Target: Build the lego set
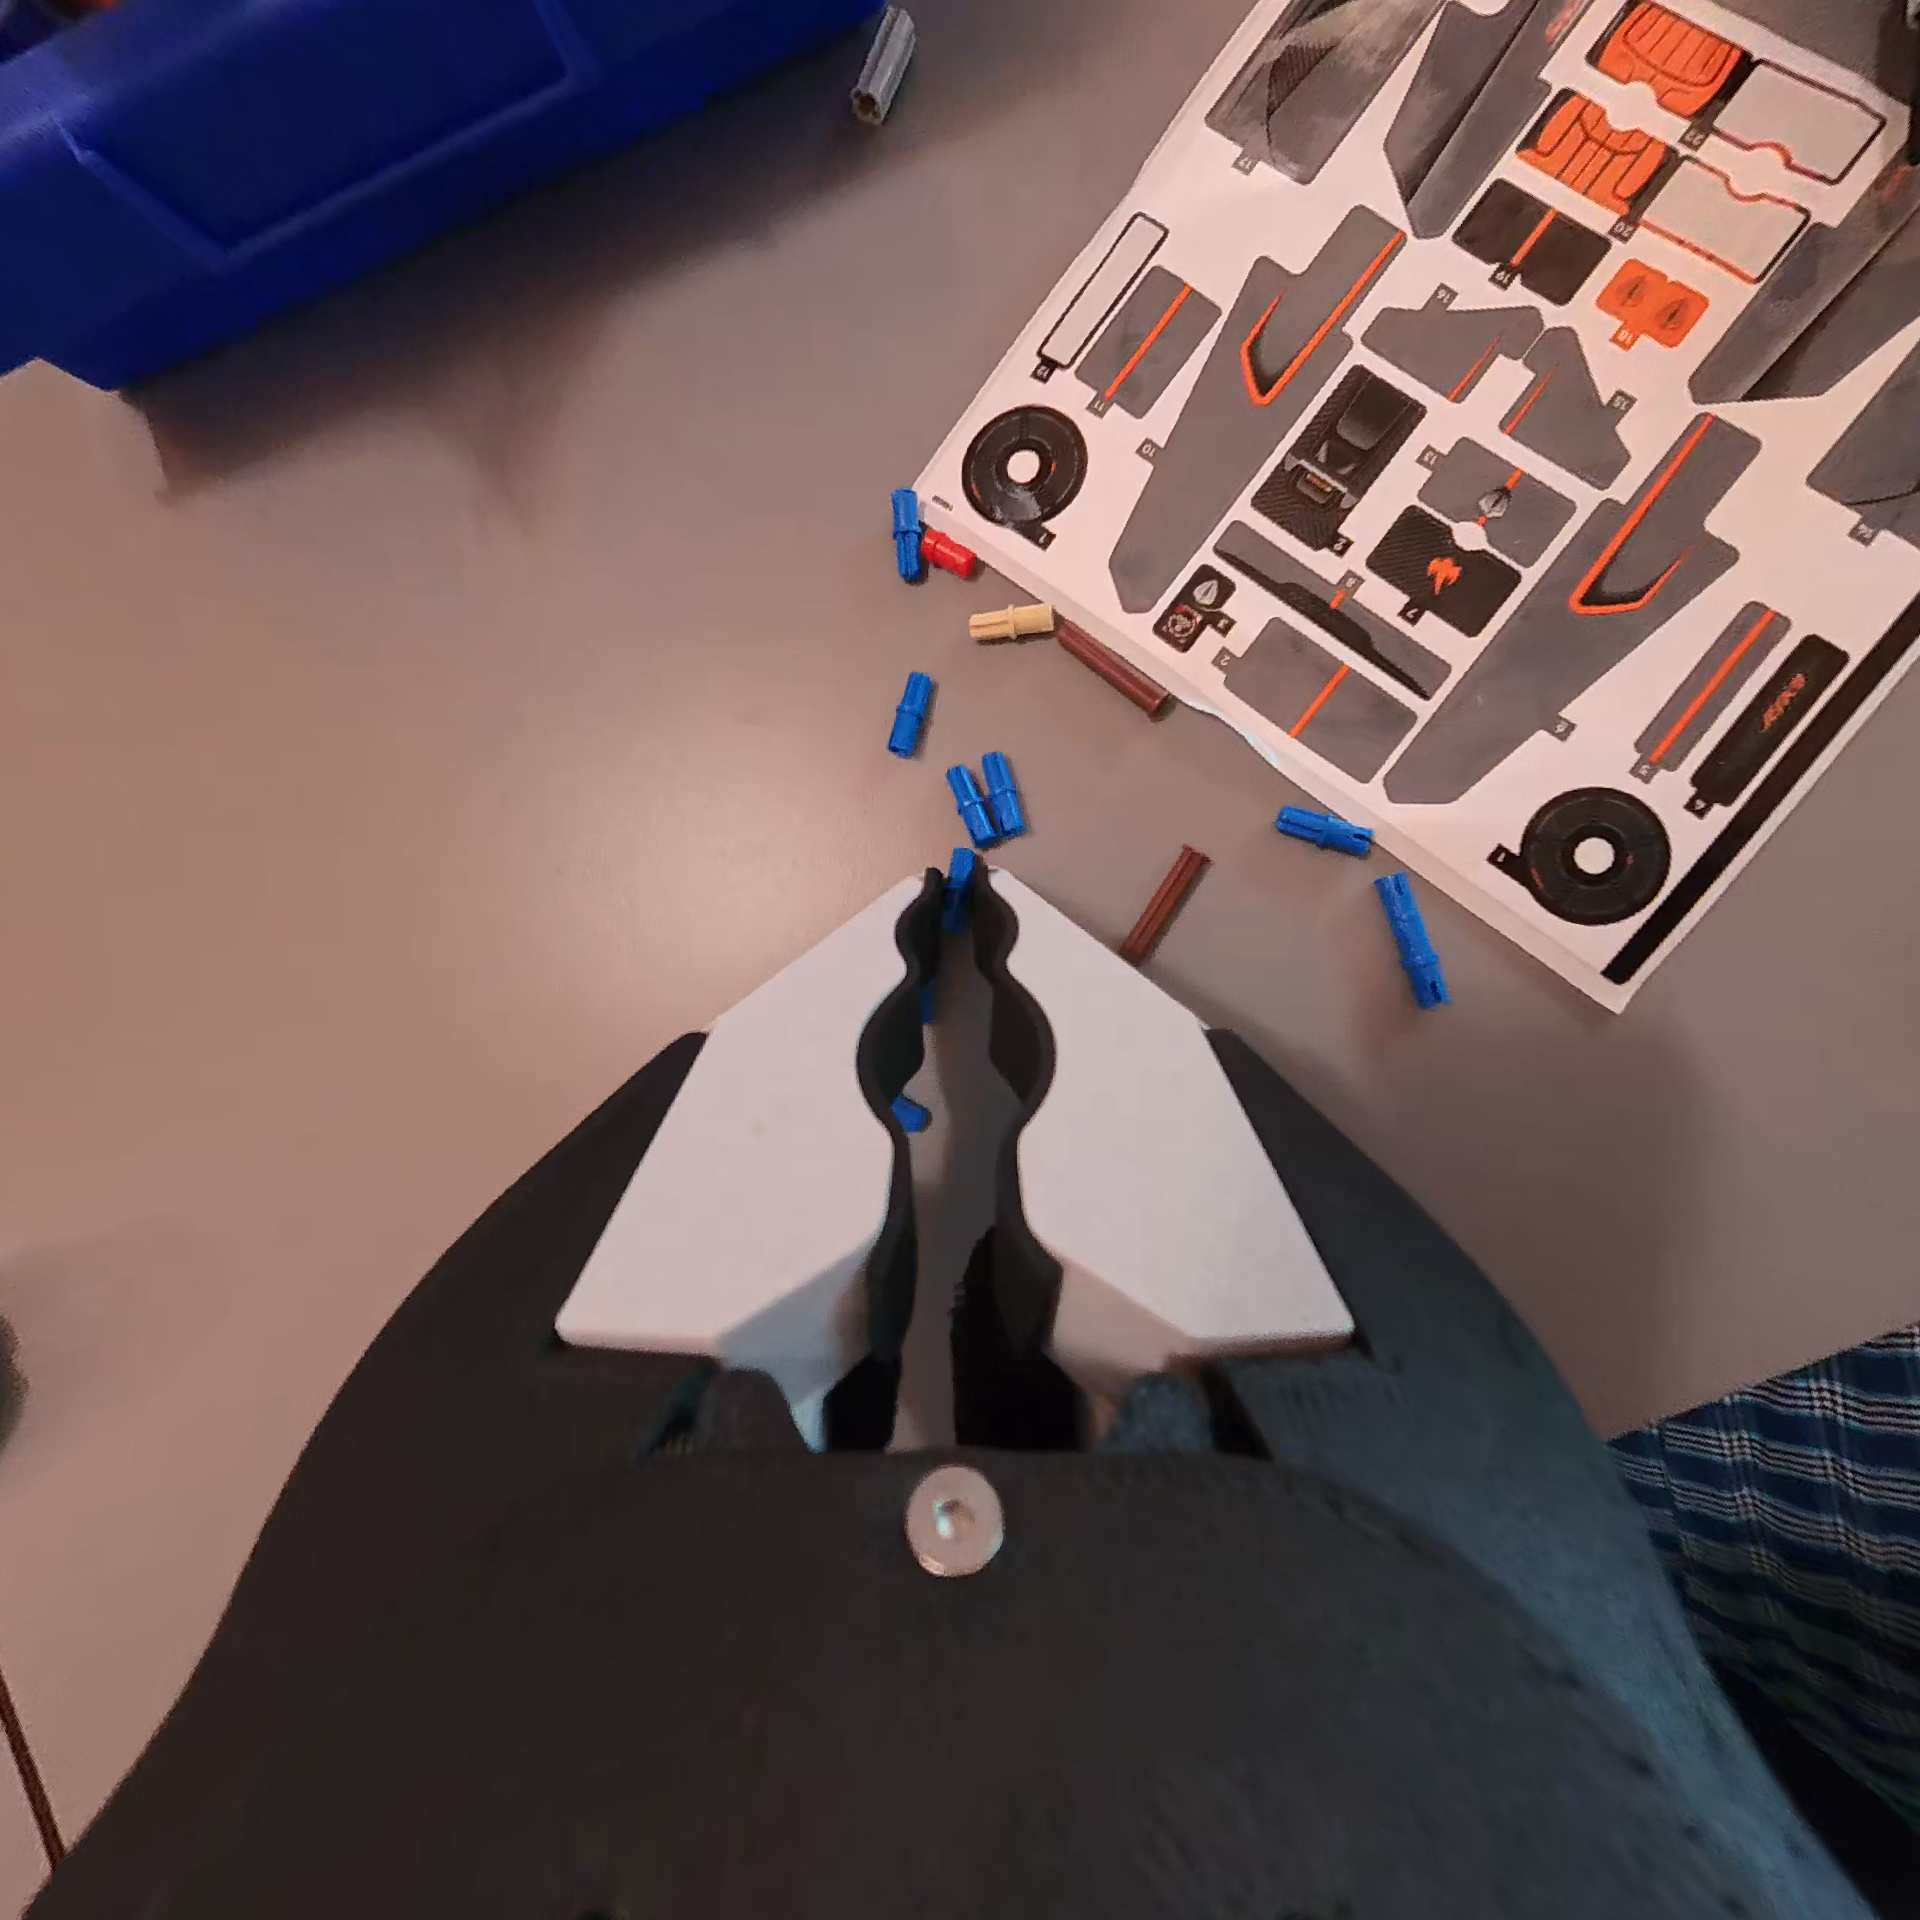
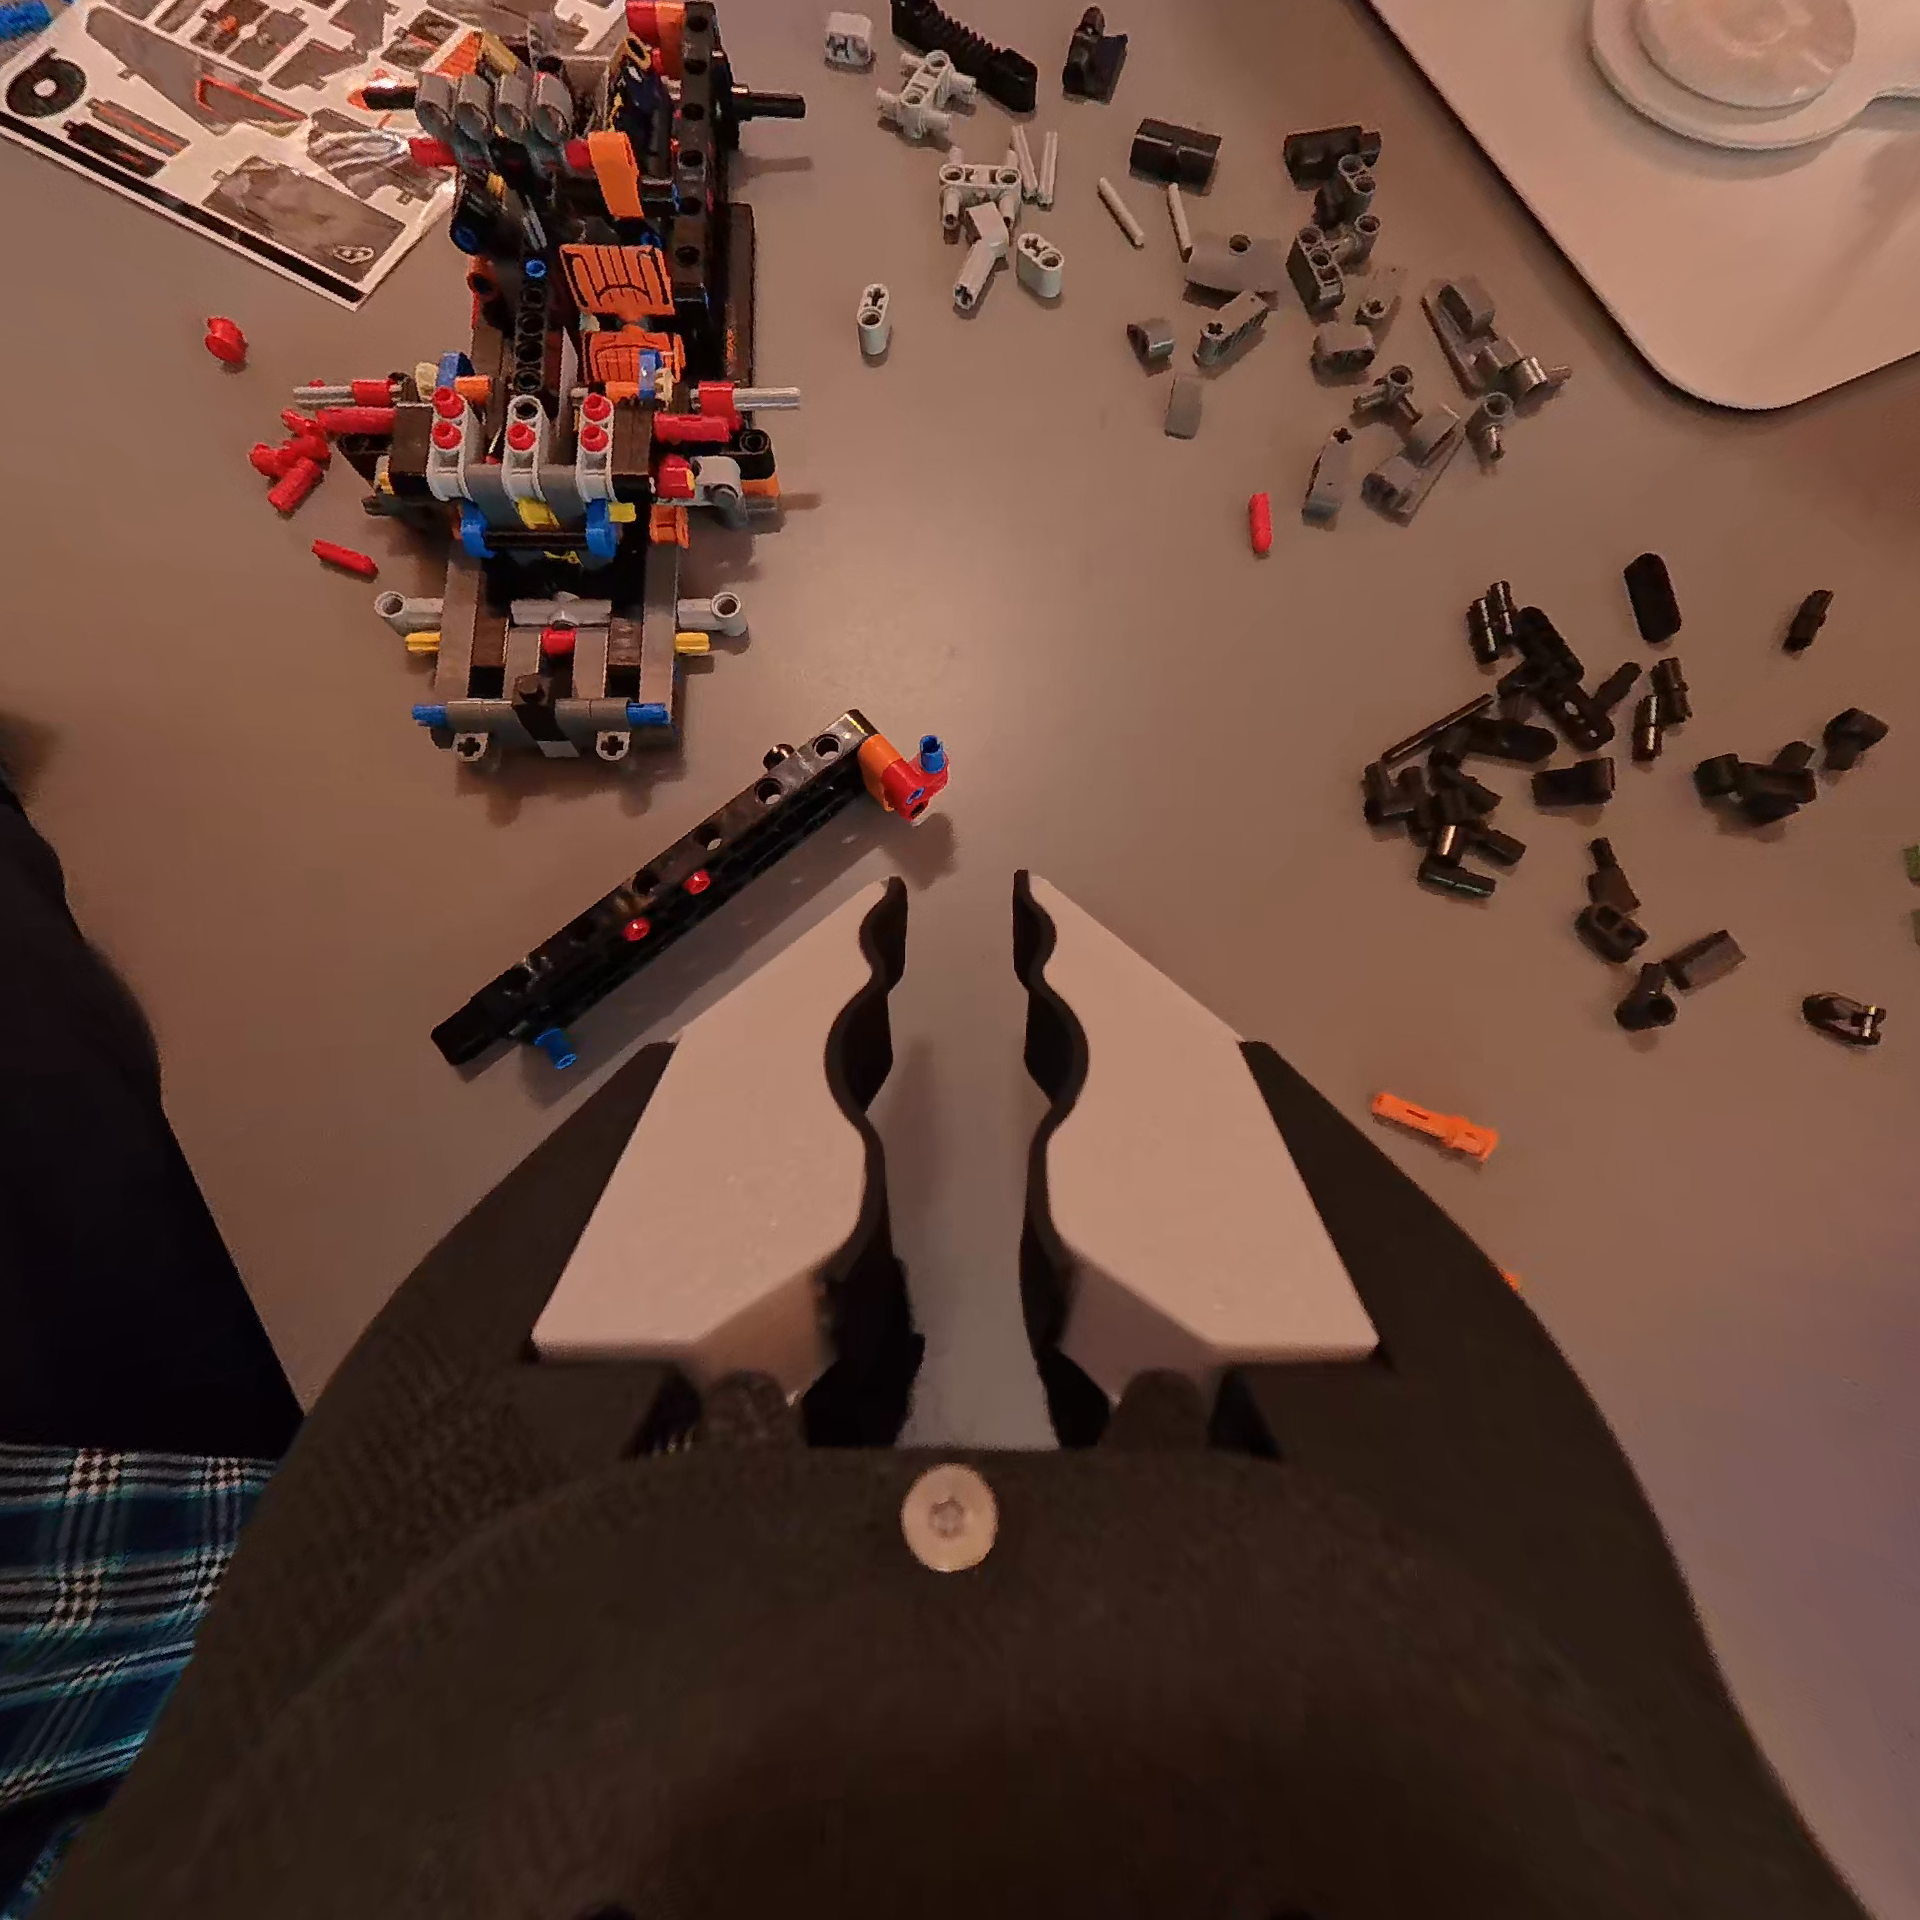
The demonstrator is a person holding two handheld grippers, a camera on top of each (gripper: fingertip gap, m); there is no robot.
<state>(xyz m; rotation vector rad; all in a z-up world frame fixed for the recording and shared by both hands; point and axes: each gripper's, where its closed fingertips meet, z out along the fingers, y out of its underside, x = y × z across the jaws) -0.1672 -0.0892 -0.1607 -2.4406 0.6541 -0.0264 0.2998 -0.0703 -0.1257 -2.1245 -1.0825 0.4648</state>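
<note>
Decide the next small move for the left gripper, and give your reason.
Probably lift and carry the blue pin toward the black beam: the left gripper is shut on the pin, while the right gripper hangs open beside the beam.

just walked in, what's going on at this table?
A person is building a lego set with two handheld claws. The left claw is shut on a small blue plastic connector pin, above more loose blue pins beside the printed sticker sheet. The right claw is open and empty, hovering near a long black beam with an orange-and-red end. The partly built multicoloured model stands further back.
</note>
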